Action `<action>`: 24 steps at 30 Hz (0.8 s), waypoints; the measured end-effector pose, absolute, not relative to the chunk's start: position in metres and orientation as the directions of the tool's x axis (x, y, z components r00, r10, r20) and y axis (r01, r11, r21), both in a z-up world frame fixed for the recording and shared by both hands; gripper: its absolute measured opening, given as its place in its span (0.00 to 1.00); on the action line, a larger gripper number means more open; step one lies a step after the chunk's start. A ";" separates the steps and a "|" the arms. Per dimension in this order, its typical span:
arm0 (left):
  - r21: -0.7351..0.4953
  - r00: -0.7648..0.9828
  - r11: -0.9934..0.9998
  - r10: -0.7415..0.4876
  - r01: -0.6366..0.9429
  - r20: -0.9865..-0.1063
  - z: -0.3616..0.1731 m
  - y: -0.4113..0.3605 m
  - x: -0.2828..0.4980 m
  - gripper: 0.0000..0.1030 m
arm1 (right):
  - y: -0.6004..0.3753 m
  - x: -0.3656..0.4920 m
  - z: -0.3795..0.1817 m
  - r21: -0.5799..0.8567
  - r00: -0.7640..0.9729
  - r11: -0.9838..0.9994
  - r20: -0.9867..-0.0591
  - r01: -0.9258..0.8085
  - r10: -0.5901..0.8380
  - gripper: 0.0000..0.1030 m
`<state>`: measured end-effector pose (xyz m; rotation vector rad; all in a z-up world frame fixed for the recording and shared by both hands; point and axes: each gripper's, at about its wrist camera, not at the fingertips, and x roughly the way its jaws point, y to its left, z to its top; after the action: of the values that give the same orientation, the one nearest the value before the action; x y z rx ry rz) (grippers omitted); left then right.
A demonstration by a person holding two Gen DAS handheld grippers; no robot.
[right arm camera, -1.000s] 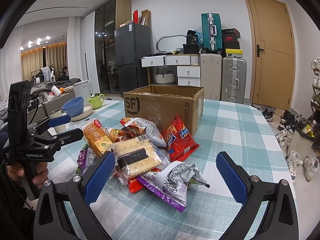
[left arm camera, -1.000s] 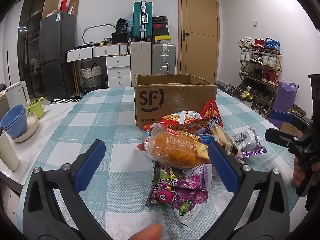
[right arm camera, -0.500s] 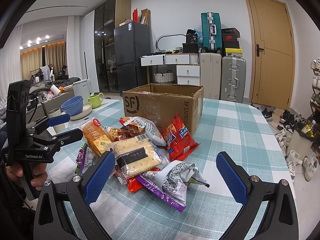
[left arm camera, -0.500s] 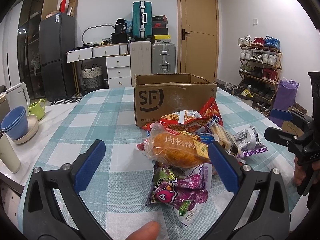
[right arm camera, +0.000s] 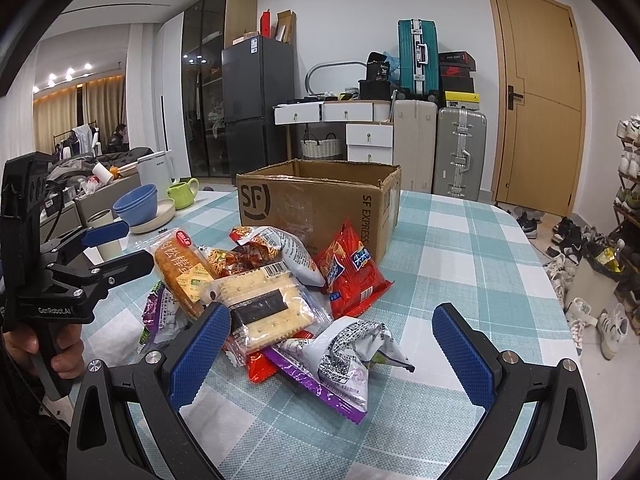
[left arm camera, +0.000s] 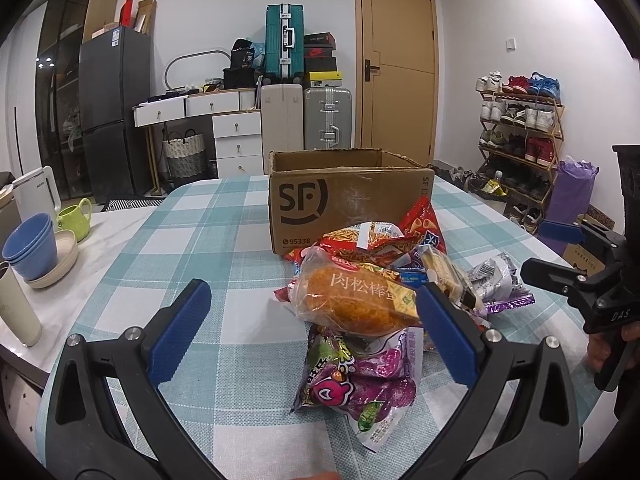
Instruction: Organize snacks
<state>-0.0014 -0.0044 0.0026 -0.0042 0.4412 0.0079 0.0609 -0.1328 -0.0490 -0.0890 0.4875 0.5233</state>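
A heap of snack packets lies on the checked tablecloth in front of an open brown cardboard box (left arm camera: 348,196) (right arm camera: 316,200). On top sits a clear-wrapped orange bread roll (left arm camera: 352,300) (right arm camera: 180,272), over a purple sweet packet (left arm camera: 360,380). A cracker pack (right arm camera: 264,304), a red chip bag (right arm camera: 352,272) and a white-and-purple bag (right arm camera: 344,356) lie beside them. My left gripper (left arm camera: 316,332) is open, its right finger next to the bread roll. On the other side of the heap my right gripper (right arm camera: 332,352) hangs open above the white-and-purple bag, holding nothing.
Blue bowls (left arm camera: 30,244) on a plate, a green mug (left arm camera: 74,218), a white tumbler (left arm camera: 16,308) and a kettle (left arm camera: 36,192) stand at the table's left edge. A shoe rack (left arm camera: 516,132) stands on the right. Bare tablecloth (left arm camera: 192,248) stretches left of the heap.
Both views have shifted very slightly; the left gripper has edged a little closer to the heap. The packets and box have not moved and both grippers stay open.
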 end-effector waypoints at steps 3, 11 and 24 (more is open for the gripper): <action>-0.003 0.904 1.000 0.004 -0.007 -0.428 0.002 -0.005 -0.001 0.99 | -0.133 0.061 -0.049 0.038 0.755 0.867 -0.474 -0.497 0.454 1.00; -0.027 0.898 1.000 -0.010 -0.002 -0.441 0.001 -0.001 -0.001 0.99 | -0.134 0.066 -0.049 0.034 0.757 0.879 -0.494 -0.476 0.429 1.00; 0.001 0.820 0.999 -0.032 0.039 -0.571 -0.016 -0.001 0.014 0.99 | -0.127 0.082 -0.060 0.028 0.708 0.892 -0.597 -0.452 0.377 1.00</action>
<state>0.0143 -0.0009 -0.0158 0.0132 0.6082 -0.0378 0.0818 -0.1269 -0.0603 -0.1240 0.6344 0.4616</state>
